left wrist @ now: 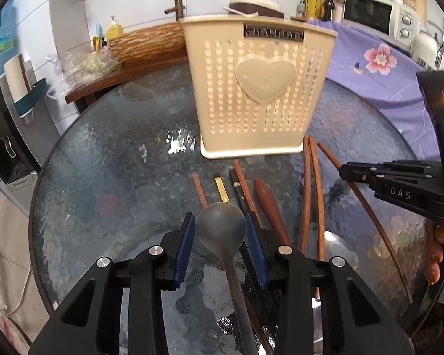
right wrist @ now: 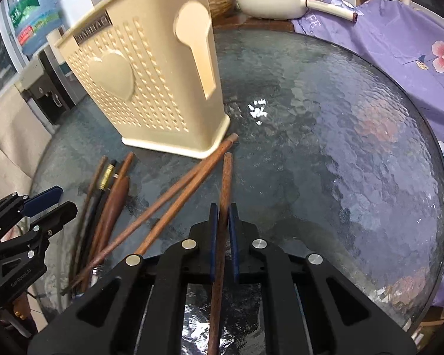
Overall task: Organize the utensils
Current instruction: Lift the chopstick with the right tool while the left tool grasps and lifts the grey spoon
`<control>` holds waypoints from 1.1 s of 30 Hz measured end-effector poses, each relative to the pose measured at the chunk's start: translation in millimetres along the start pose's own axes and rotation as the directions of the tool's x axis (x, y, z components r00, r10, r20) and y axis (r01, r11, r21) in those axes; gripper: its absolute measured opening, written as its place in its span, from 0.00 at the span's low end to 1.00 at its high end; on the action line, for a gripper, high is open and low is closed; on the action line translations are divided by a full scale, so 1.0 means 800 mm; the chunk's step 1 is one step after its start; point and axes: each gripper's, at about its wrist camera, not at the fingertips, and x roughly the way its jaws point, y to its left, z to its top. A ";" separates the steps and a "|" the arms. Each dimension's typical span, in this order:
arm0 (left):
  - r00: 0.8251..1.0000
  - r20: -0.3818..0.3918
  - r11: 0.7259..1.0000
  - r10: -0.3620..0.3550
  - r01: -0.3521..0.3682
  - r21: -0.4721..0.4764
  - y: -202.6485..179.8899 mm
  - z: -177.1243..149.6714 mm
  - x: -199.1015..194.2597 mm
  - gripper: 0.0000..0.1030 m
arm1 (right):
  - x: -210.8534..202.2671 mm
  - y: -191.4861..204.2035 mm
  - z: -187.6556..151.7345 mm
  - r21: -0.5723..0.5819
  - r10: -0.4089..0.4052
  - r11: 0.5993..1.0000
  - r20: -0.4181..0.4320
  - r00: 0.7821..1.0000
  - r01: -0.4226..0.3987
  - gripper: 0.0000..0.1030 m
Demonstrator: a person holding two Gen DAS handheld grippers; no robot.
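- Utensils lie loose on the glass table (left wrist: pixel 103 177), fanned out in front of the caddy (left wrist: pixel 260 88): spoon (left wrist: pixel 222 227), chopsticks, a brown-handled piece (left wrist: pixel 269 204).
- Left wrist view: left gripper (left wrist: pixel 221 245) sits low over the pile, jaws part open, spoon bowl between the blue pads.
- Pads look to be right at the bowl's edges; cannot tell if they actually press, so calling it a firm grip is a guess.
- Spoon handle runs back under the gripper, toward the camera.
- Right gripper (left wrist: pixel 344 170) shows at the right edge, jaws nearly closed on a chopstick (left wrist: pixel 370 216).
- Caddy stands upright behind the pile, empty as far as visible, top not seen into.
- Right wrist view: right gripper (right wrist: pixel 223 227) nearly closed, pads clamped on one chopstick (right wrist: pixel 226 183), which pokes forward between them toward the caddy (right wrist: pixel 145 88).
- Two more chopsticks (right wrist: pixel 174 198) lie crossed just left of it, tips near the caddy base.
- Remaining pieces sit bunched at the left, beside the left gripper (right wrist: pixel 50 204).
- Step, my read: pick-up phase, both hands taking one piece each; nothing in the caddy yet, so task is early.
- Next move needs: lift the chopstick clear of the crossed pair, tip it upright, drop it into the caddy's open top.
- Left side needs a firmer close on the spoon, likely lower on the neck, since the round bowl could slip.
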 end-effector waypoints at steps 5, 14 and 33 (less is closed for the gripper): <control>0.997 0.076 1.000 -0.005 0.007 -0.022 0.007 0.007 -0.029 0.34 | -0.035 0.004 0.005 -0.018 0.061 0.998 0.095 0.994 -0.059 0.07; 0.981 0.195 0.999 0.005 0.002 -0.035 0.014 0.017 -0.080 0.19 | -0.101 0.010 0.007 -0.052 0.159 0.987 0.230 0.960 -0.151 0.07; 0.977 0.126 0.971 0.171 -0.145 -0.192 0.085 0.013 -0.060 0.53 | -0.137 0.014 0.000 -0.076 0.147 0.988 0.265 0.953 -0.131 0.07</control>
